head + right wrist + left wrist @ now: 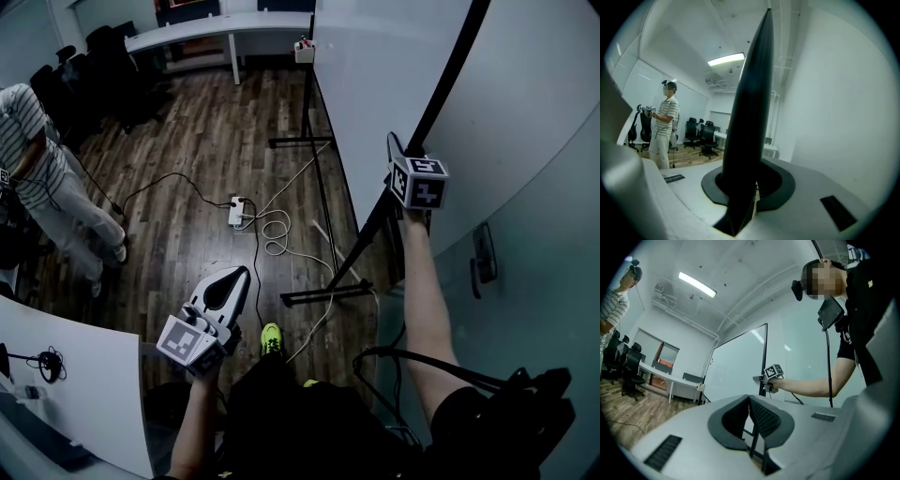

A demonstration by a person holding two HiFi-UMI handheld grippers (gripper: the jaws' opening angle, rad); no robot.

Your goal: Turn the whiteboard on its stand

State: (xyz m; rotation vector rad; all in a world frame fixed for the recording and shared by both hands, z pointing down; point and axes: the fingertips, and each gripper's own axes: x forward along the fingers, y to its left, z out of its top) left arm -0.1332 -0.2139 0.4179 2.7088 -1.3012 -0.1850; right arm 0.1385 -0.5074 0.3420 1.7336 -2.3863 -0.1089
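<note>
In the head view, your right tool [394, 150] at 2 o'clock is clamped on the black frame edge [442, 75] of the large white whiteboard [375, 75]. The whiteboard stands upright on its black metal stand [323, 294] on the wooden floor [187, 141]. Your left tool [232, 279] hangs at 7 o'clock, well apart from the board.

In the left gripper view, the left tool's jaws meet with nothing held.

In the right gripper view, the right tool's jaws pinch the black frame edge, which rises toward 12 o'clock.

The whiteboard [375, 84] runs off the head view's top edge. A person [30, 141] at far left is cropped, and what is inside the small box [303, 52] at the board's far end is too small to tell.
</note>
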